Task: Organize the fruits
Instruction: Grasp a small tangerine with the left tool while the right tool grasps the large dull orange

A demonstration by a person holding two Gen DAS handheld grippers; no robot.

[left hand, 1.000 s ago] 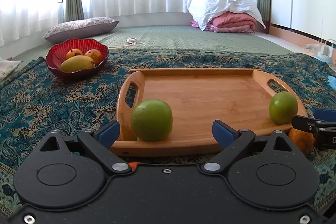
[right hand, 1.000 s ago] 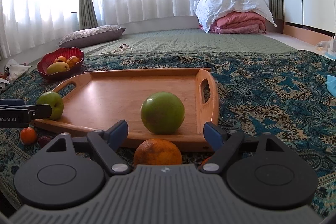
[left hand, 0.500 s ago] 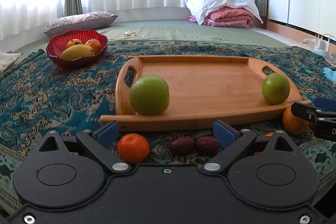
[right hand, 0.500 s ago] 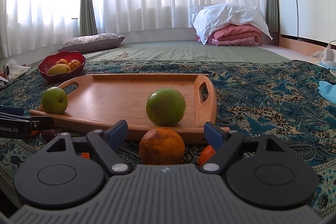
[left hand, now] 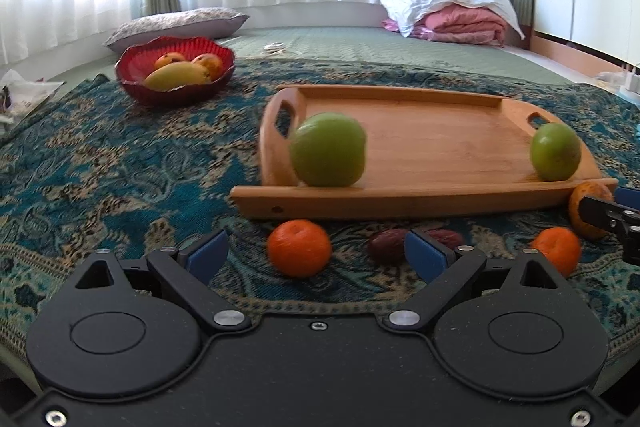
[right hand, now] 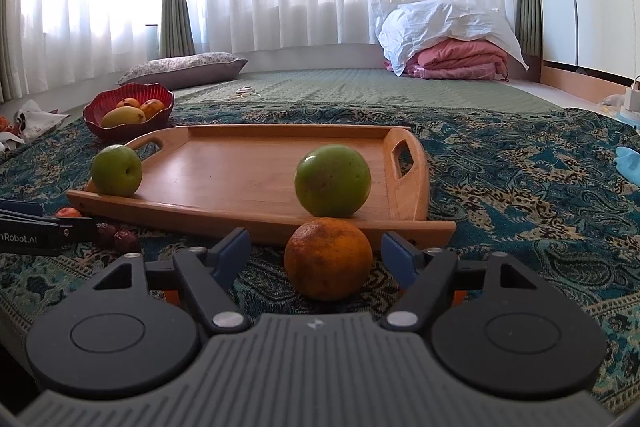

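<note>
A wooden tray (left hand: 432,143) lies on the patterned cloth with two green apples on its near edge, one left (left hand: 328,150) and one right (left hand: 555,151). In front of it lie a small tangerine (left hand: 299,247), two dark dates (left hand: 386,246), another tangerine (left hand: 558,254) and a large orange (right hand: 328,259). My left gripper (left hand: 316,254) is open and empty, just before the small tangerine. My right gripper (right hand: 315,251) is open and empty, its fingers either side of the large orange. The tray (right hand: 248,167) and both apples (right hand: 332,181) (right hand: 117,171) show in the right wrist view.
A red bowl (left hand: 176,89) with a mango and other fruit stands at the back left of the cloth. A pillow (left hand: 176,27) and folded bedding (left hand: 452,11) lie behind on the green mat. Papers (left hand: 24,95) lie at the far left.
Both grippers have drawn back and risen from the tray. The tangerines, dates and orange in front of the tray have come into view. Both stay open.
</note>
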